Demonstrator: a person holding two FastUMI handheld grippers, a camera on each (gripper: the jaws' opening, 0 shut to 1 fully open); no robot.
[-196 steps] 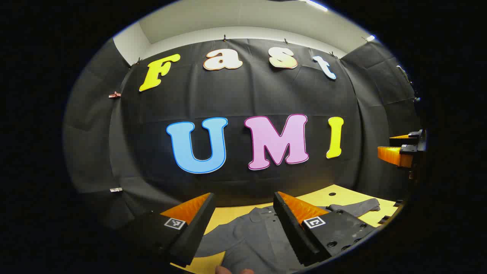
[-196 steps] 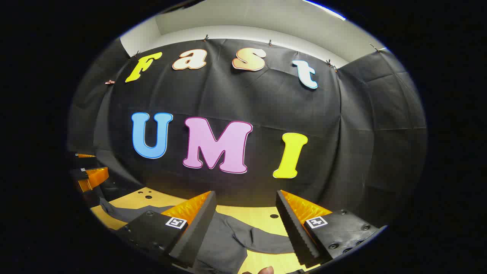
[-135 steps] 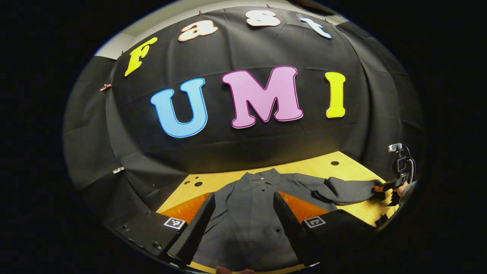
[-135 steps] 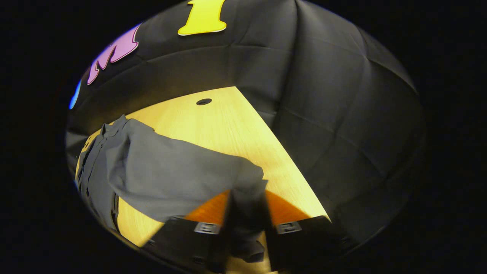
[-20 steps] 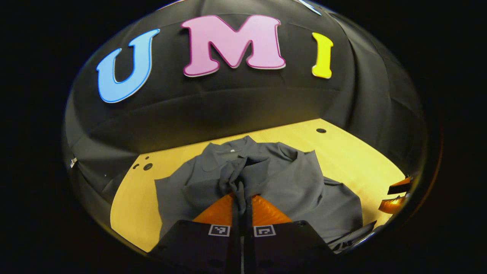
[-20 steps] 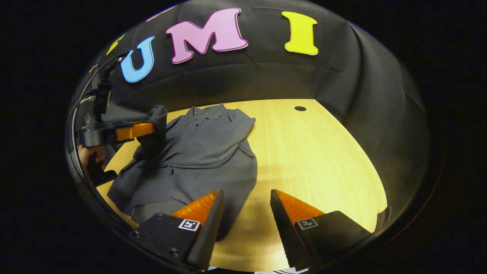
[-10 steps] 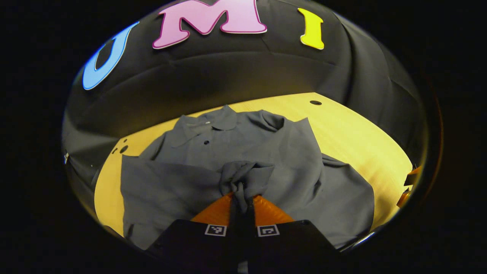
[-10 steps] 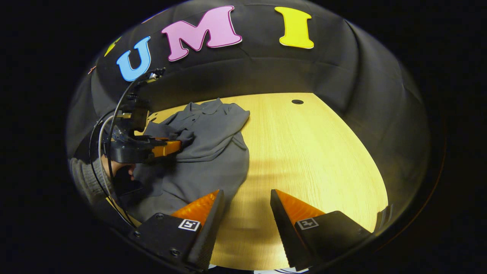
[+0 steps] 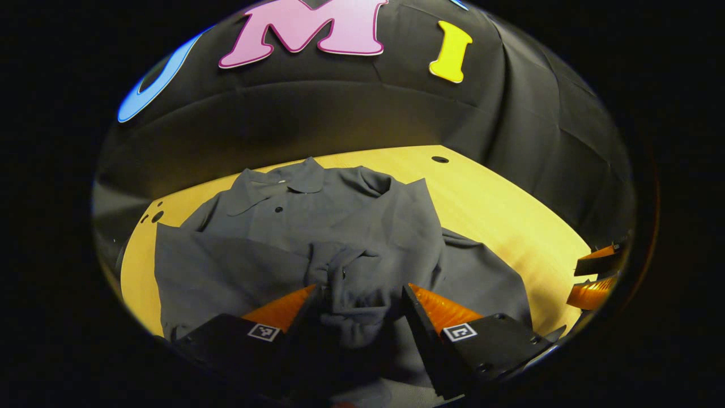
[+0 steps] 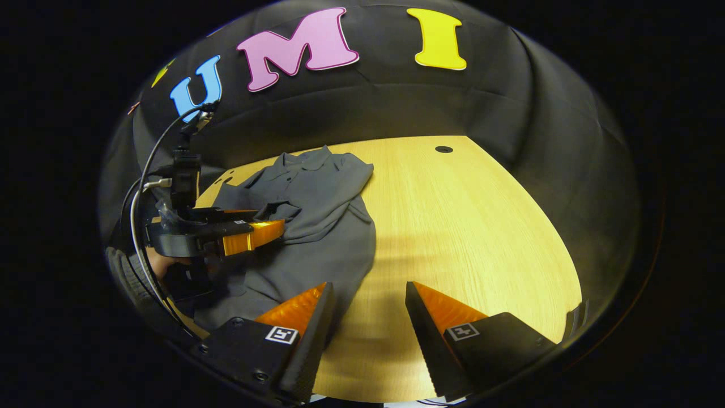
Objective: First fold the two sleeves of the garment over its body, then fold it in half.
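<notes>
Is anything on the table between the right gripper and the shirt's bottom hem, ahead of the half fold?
Nothing visible. The right gripper hangs open over bare table, with the grey shirt lying just beside it. The left gripper, open over the folded sleeve, is off to the shirt's other side.

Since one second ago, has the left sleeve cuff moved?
Yes. The cuff came down from above the collar onto the shirt's body, and the left gripper has opened.

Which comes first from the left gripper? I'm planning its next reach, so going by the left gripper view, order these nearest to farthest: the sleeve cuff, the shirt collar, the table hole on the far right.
1. The sleeve cuff, bunched between the open fingers of the left gripper.
2. The shirt collar, farther ahead, left of centre.
3. The table hole, farthest, ahead to the right near the wall.
</notes>
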